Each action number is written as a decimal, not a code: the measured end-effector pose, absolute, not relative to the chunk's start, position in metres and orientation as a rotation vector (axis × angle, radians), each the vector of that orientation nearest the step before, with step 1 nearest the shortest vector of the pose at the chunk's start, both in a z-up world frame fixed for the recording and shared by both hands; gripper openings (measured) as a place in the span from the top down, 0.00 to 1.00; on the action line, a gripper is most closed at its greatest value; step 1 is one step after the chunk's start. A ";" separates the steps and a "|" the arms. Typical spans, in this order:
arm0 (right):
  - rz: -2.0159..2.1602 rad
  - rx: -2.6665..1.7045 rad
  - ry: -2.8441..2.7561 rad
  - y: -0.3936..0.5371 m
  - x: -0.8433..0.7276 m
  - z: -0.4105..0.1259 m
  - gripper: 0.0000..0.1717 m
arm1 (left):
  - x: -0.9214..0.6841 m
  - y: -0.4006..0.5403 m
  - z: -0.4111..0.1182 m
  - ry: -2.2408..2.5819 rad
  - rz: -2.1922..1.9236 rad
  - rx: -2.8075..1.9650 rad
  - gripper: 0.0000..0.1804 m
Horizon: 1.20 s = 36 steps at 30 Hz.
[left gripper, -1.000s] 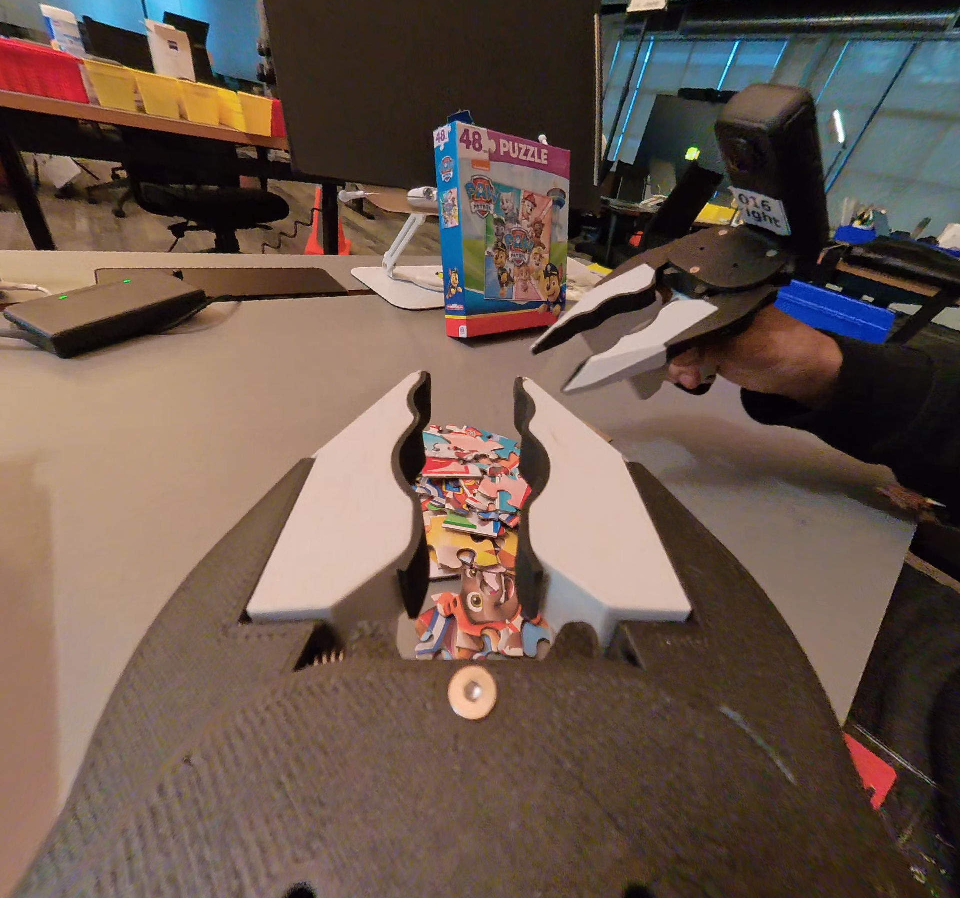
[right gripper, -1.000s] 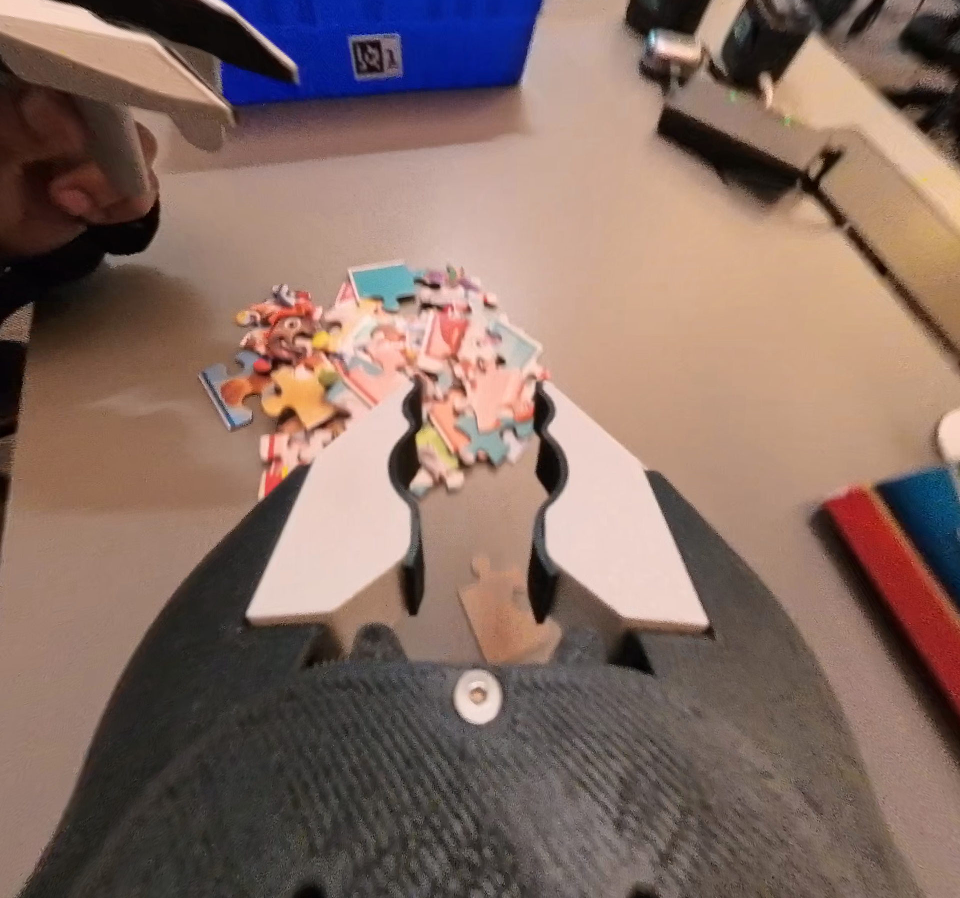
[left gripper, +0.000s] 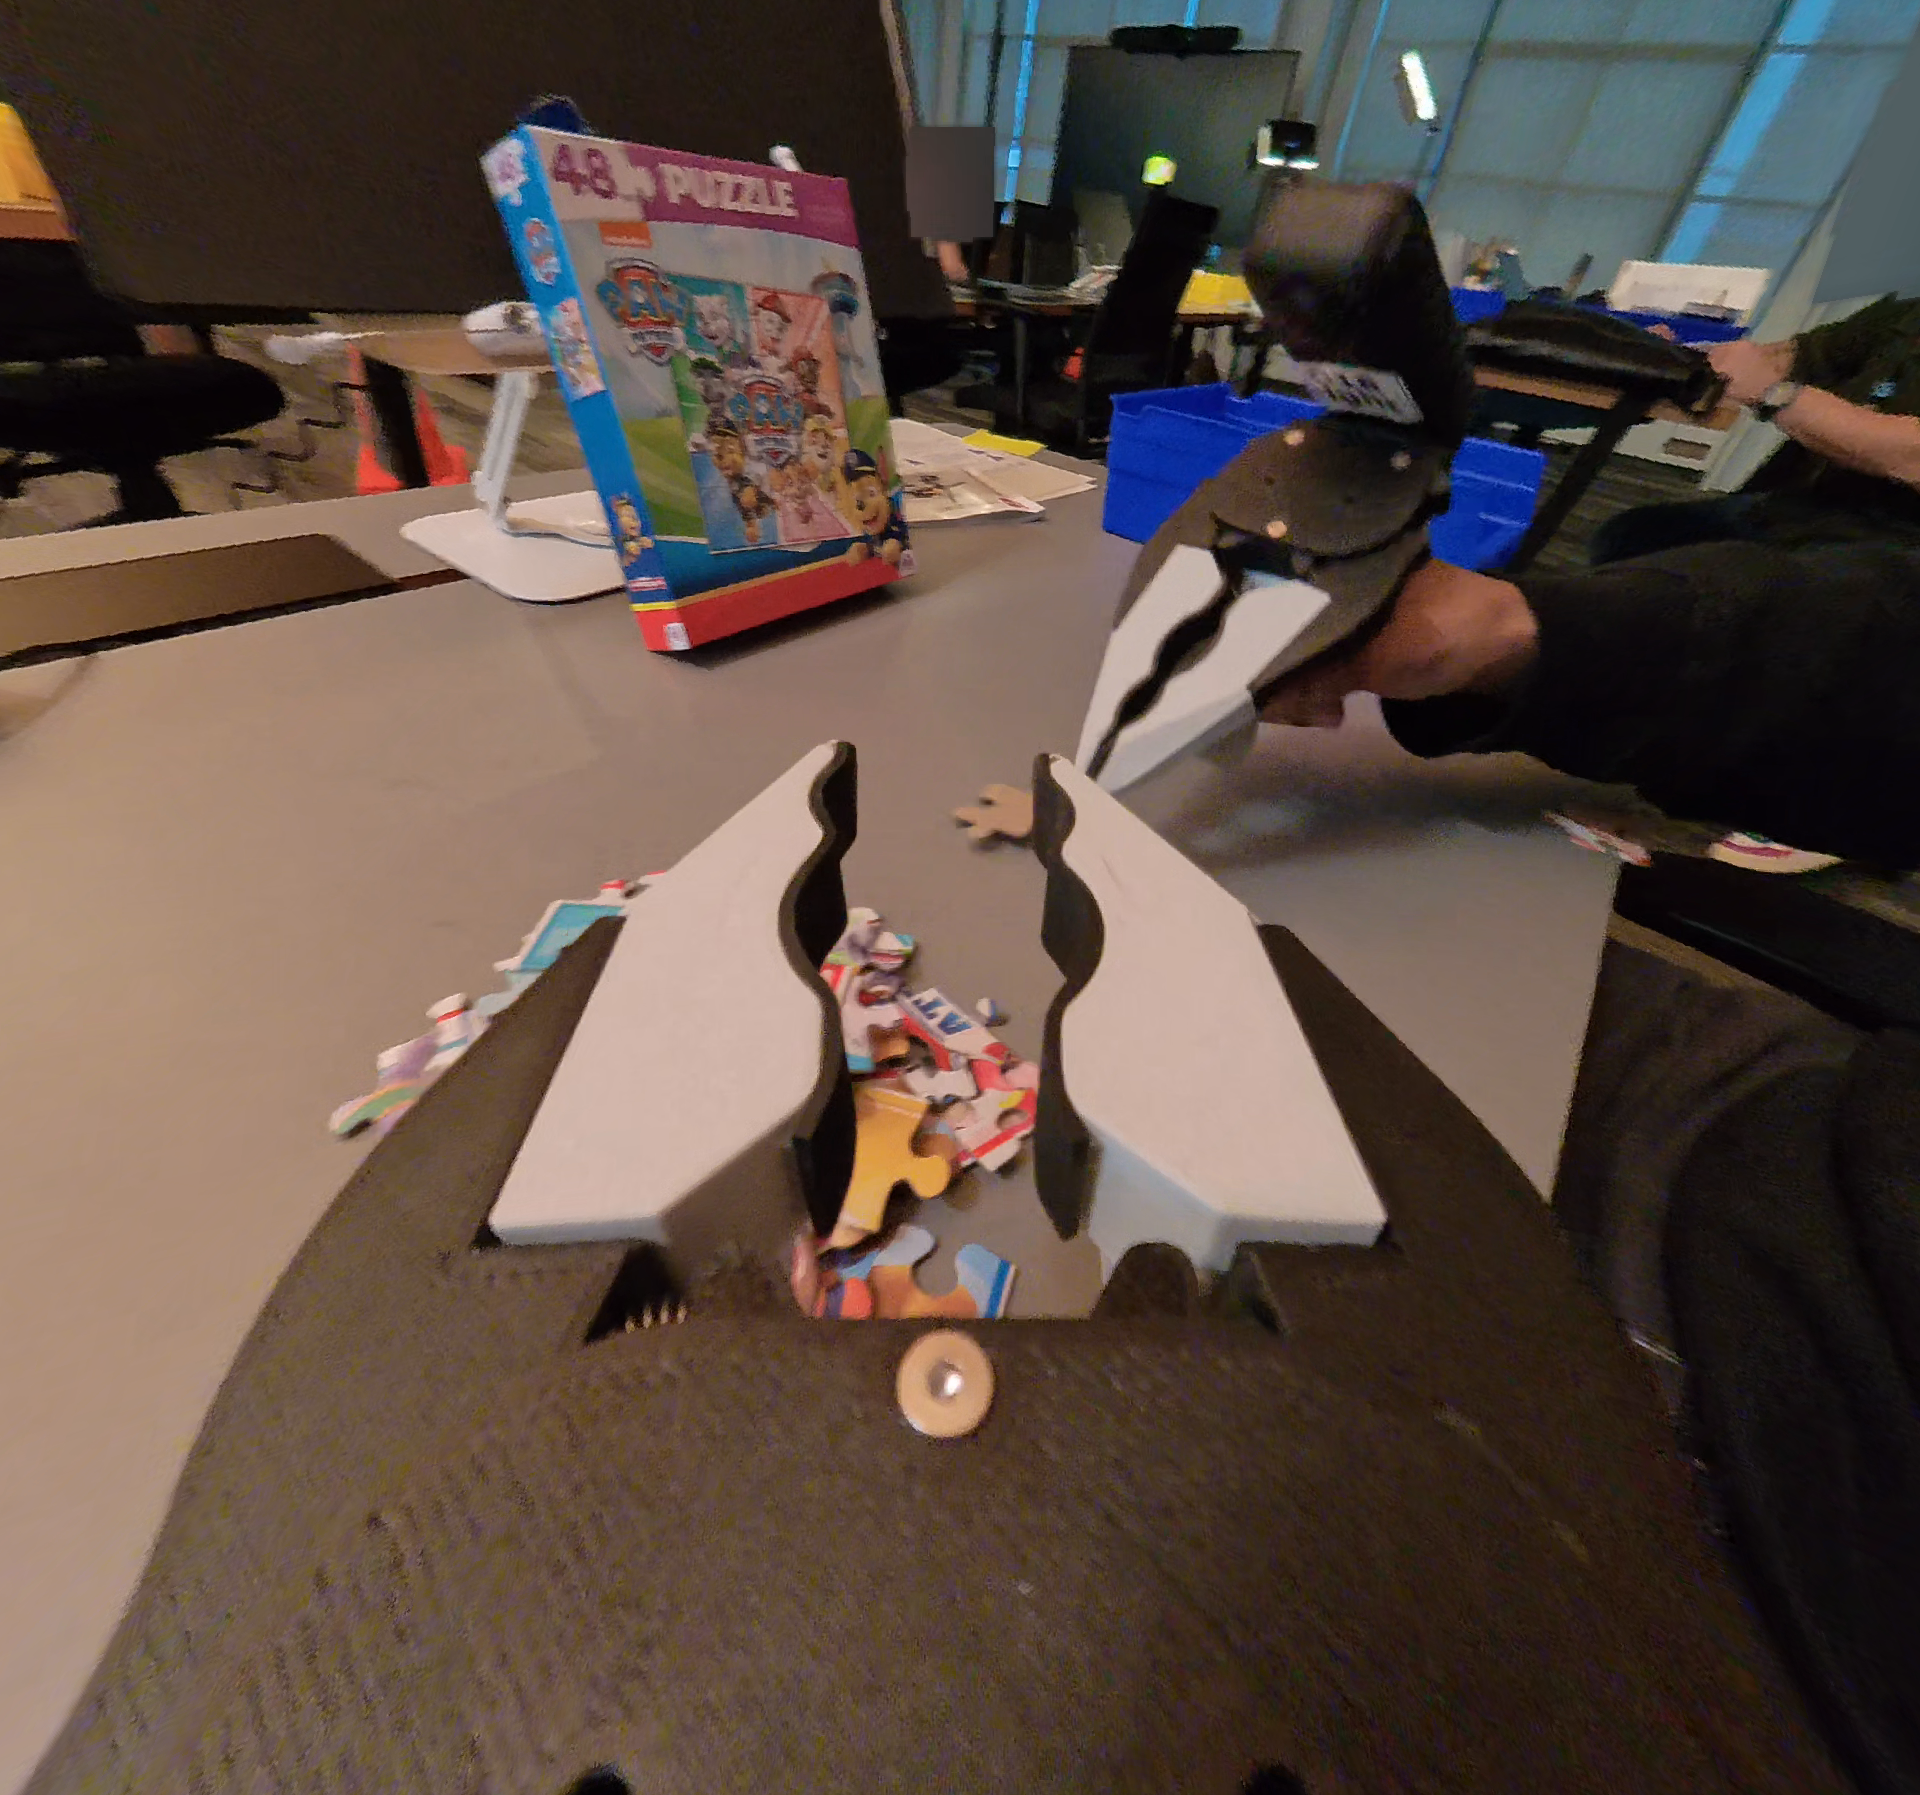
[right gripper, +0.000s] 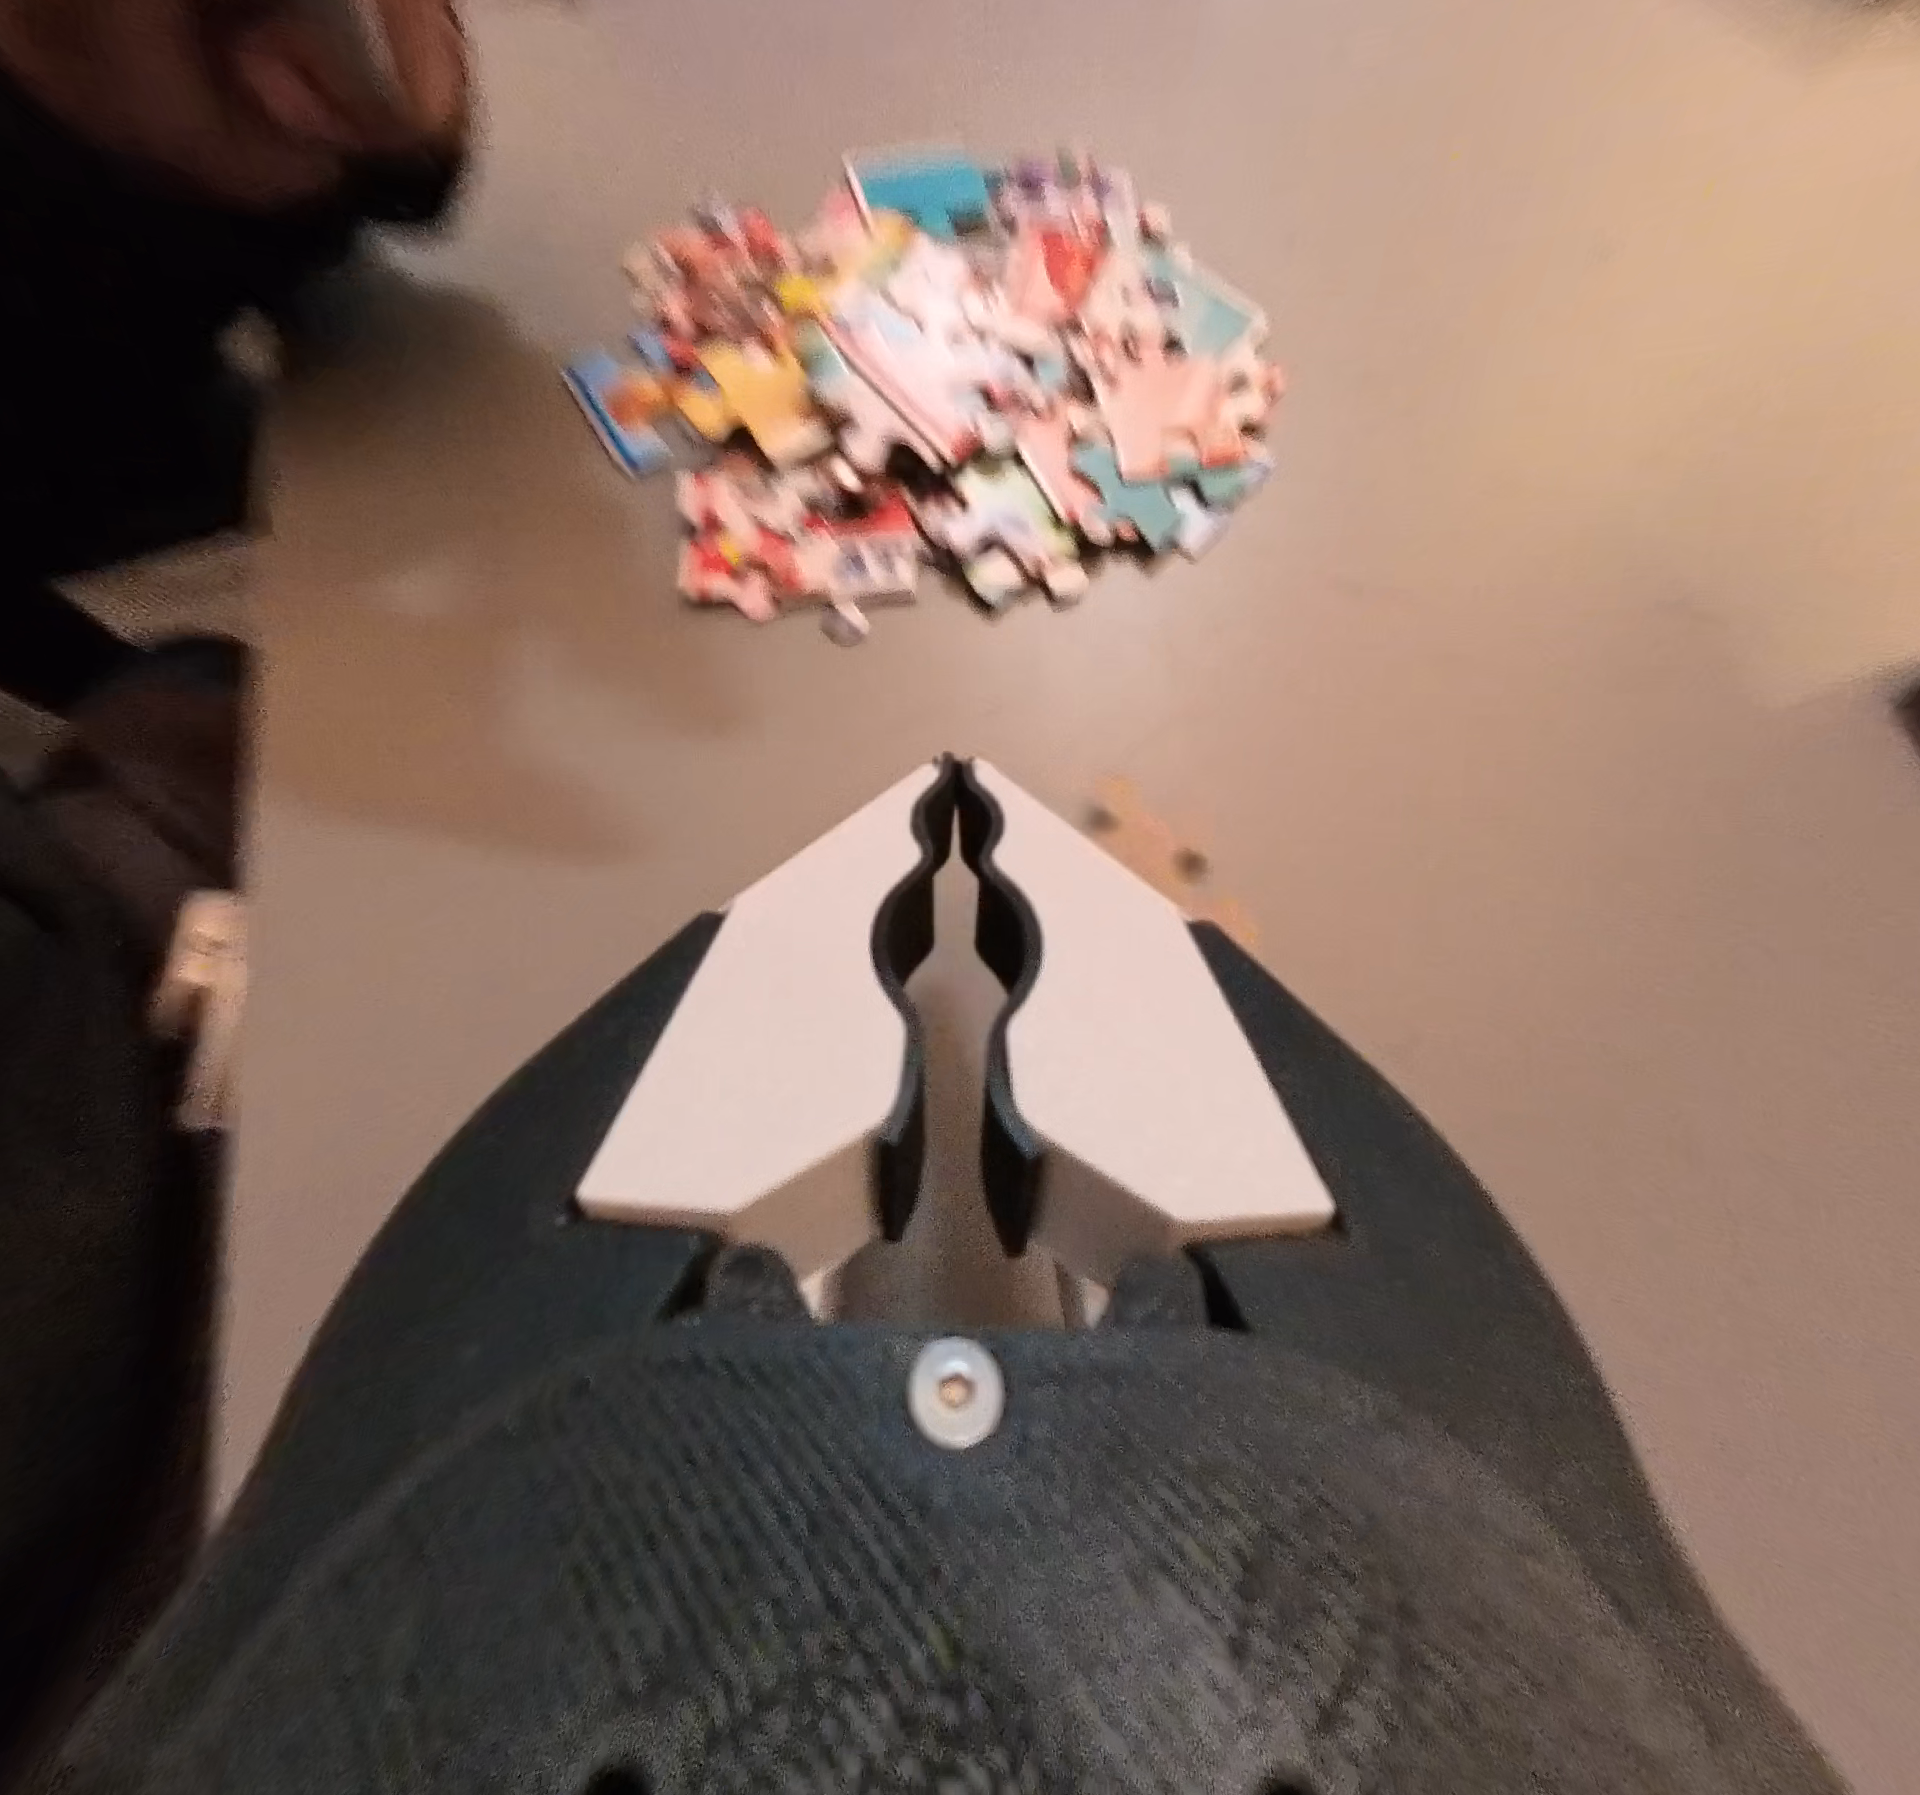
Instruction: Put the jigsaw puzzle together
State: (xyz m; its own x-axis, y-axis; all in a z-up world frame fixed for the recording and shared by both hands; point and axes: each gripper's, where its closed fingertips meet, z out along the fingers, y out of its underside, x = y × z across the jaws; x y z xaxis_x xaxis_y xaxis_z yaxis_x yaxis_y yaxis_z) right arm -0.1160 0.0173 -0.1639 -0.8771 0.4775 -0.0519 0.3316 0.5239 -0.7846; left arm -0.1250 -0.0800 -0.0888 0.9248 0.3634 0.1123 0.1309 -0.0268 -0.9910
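Spreading across both views, the grey table (left gripper: 312, 810) carries an upright puzzle box (left gripper: 707, 395) toward its far edge and a heap of colourful puzzle pieces (right gripper: 935, 395) near its middle. The left gripper (left gripper: 945, 779) hangs released above the heap; the right gripper (right gripper: 948, 760) is clenched on nothing, just beside a face-down brown piece (left gripper: 992, 810).

tool (left gripper: 943, 789): blk body | wht fingers (left gripper: 717, 976) | silver screw (left gripper: 943, 1382) | blk sleeve (left gripper: 1704, 696)
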 end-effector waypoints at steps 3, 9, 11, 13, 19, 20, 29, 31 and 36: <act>1.645 -0.752 -2.527 0.000 -0.105 -0.122 1.00 | -0.108 -0.064 -0.090 -0.332 0.060 -1.601 0.78; 1.442 -0.901 -2.441 0.029 -0.139 -0.136 0.94 | -0.098 -0.050 -0.099 -0.331 -0.036 -1.622 0.77; 1.178 -0.960 -2.460 0.052 -0.158 -0.166 0.80 | -0.097 -0.049 -0.098 -0.332 -0.037 -1.620 0.77; 1.097 -1.042 -2.497 0.060 -0.166 -0.189 0.69 | -0.096 -0.049 -0.099 -0.330 -0.034 -1.626 0.77; 1.019 -1.040 -2.506 0.058 -0.167 -0.209 0.64 | -0.096 -0.050 -0.106 -0.324 0.012 -1.668 0.77; 0.976 -1.003 -2.495 0.060 -0.166 -0.210 0.66 | -0.097 -0.050 -0.106 -0.324 0.012 -1.670 0.77; 1.000 -0.962 -2.535 0.056 -0.144 -0.209 0.86 | -0.095 -0.048 -0.106 -0.319 0.003 -1.669 0.77; 1.004 -0.959 -2.543 0.055 -0.140 -0.209 0.86 | -0.094 -0.048 -0.105 -0.312 0.008 -1.670 0.77; 0.963 -0.931 -2.585 0.055 -0.128 -0.210 0.86 | -0.090 -0.043 -0.108 -0.301 -0.003 -1.684 0.77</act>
